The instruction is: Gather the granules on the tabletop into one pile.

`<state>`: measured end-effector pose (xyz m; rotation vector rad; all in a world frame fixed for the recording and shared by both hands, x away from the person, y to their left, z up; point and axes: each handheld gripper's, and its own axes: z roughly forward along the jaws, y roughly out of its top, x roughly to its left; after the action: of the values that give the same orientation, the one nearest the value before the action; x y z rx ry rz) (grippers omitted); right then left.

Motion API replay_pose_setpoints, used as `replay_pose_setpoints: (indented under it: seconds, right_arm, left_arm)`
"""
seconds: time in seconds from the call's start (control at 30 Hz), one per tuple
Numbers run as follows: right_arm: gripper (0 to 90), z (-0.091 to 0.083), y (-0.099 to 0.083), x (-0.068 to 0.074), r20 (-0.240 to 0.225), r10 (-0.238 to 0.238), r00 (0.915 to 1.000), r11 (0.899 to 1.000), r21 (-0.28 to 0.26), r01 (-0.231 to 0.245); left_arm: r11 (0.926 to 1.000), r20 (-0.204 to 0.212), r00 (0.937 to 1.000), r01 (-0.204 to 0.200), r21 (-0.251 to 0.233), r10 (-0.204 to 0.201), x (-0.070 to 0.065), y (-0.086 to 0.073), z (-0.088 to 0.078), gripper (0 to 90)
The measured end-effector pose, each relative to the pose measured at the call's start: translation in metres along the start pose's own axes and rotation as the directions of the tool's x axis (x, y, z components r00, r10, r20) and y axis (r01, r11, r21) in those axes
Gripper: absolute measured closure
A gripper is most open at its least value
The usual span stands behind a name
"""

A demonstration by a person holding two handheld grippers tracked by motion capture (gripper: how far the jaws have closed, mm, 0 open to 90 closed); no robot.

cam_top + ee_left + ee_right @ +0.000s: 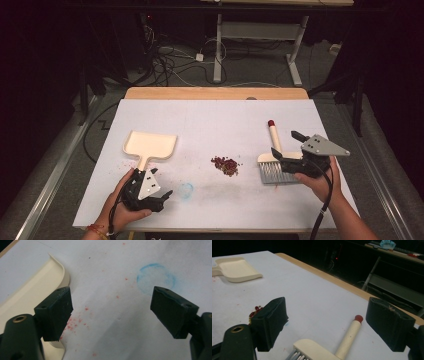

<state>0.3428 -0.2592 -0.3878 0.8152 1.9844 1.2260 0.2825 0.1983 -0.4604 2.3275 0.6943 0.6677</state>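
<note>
Brush: light, stiff plastic; best grabbed mid-handle. Right hand-held gripper spread over it, left hand-held gripper spread, empty.

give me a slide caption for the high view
Open left gripper near dustpan; open right gripper over brush, red crumbs between.

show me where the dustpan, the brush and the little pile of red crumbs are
dustpan [150,144], high view, middle of its flat tray
brush [273,164], high view, its cream head above the bristles
crumbs [225,164], high view, centre of the pile
</note>
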Motion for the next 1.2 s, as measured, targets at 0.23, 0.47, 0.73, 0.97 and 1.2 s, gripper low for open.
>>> replay_pose_setpoints:
  seconds: [0.23,0.47,0.73,0.97,1.2]
  right_arm:
    - [18.2,-0.008,-0.004,0.011,0.014,-0.050,0.9986,0.999,-0.010,0.051]
    - [18.6,-0.016,-0.008,0.014,0.019,-0.048,0.9987,0.999,-0.019,0.048]
    - [18.7,-0.027,-0.017,0.019,0.016,-0.062,0.9979,0.998,-0.031,0.063]
    - [18.7,-0.035,-0.025,0.023,0.018,-0.079,0.9967,0.997,-0.022,0.079]
    - [18.7,-0.040,-0.035,0.025,0.022,-0.105,0.9942,0.994,-0.017,0.106]
  left_arm:
    - [1.0000,-0.003,1.0000,0.001,-0.005,-0.001,0.000,0.000,-0.001,17.5]
    - [1.0000,-0.005,1.0000,0.000,-0.008,0.000,0.001,0.000,-0.002,17.5]
    - [0.9999,-0.009,1.0000,-0.001,-0.013,0.000,0.000,0.001,-0.003,17.5]
    - [0.9999,-0.009,1.0000,-0.004,-0.013,0.004,0.000,0.001,-0.003,17.5]
    - [0.9998,-0.011,0.9999,-0.006,-0.018,0.006,0.000,0.002,-0.003,17.5]
